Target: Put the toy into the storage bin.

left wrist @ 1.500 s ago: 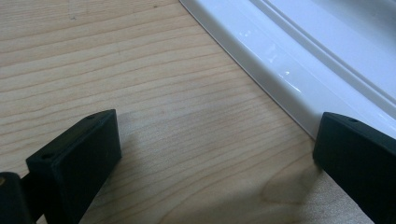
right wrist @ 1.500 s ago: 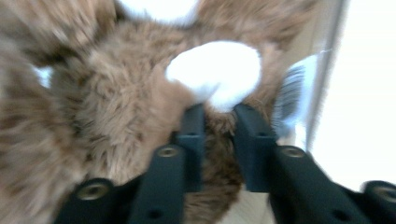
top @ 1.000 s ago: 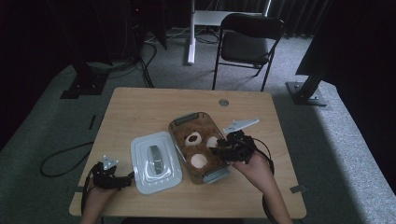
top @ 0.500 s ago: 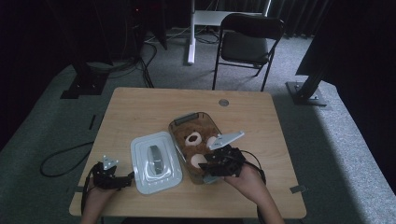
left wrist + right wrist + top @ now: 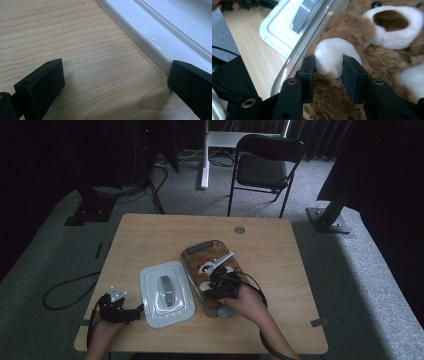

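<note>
Resting low at the near left corner of the wooden table (image 5: 150, 235), the left gripper (image 5: 131, 312) lies with its jaws wide apart and nothing between them, just beside the edge of the white lid (image 5: 166, 293), probably parked there after setting it aside. A little farther in, the right gripper (image 5: 328, 65) reaches down into the clear plastic container (image 5: 195, 251), where a brown plush teddy bear (image 5: 352, 32) lies. Its jaws have just been closing and now pinch one of the bear's white paws (image 5: 332, 56) between the pads, a small, soft handle that looks chosen for lifting the toy out. Beyond the table stands a folding chair (image 5: 267, 162).
</note>
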The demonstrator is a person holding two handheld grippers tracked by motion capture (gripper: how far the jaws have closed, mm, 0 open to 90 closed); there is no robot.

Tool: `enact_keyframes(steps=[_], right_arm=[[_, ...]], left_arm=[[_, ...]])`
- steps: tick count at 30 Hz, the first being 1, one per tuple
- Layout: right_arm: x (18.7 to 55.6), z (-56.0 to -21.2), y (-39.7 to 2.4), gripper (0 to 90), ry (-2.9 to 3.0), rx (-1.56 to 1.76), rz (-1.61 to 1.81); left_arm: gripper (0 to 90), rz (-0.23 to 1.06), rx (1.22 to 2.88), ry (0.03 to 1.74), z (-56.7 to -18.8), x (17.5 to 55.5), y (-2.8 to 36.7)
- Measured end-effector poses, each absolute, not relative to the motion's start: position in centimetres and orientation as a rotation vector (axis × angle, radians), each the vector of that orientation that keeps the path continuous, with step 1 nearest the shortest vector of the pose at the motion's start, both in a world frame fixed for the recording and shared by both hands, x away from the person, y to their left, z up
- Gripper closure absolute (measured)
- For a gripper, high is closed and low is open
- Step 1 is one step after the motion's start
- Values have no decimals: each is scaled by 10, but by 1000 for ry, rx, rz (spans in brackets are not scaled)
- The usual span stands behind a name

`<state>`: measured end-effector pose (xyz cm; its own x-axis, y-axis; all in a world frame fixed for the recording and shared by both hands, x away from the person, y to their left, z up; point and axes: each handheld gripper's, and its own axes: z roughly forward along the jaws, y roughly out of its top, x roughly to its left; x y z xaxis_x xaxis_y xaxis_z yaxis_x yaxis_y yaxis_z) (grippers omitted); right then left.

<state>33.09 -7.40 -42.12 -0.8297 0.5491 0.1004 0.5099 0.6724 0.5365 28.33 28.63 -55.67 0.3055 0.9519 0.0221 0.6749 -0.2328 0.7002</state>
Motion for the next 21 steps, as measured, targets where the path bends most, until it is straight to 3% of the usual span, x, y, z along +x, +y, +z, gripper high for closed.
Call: enact_keyframes(steps=[8,15,21], right_arm=[[336,-443,-51,688,2906,818,626],[340,-438,-59,672,2921,854,724],[343,-411,-90,494,2784,954,919]], left_arm=[[16,615,1993,1438,-557,283,286],[16,615,1991,1439,-557,283,286],[16,614,1991,1439,-557,283,286]])
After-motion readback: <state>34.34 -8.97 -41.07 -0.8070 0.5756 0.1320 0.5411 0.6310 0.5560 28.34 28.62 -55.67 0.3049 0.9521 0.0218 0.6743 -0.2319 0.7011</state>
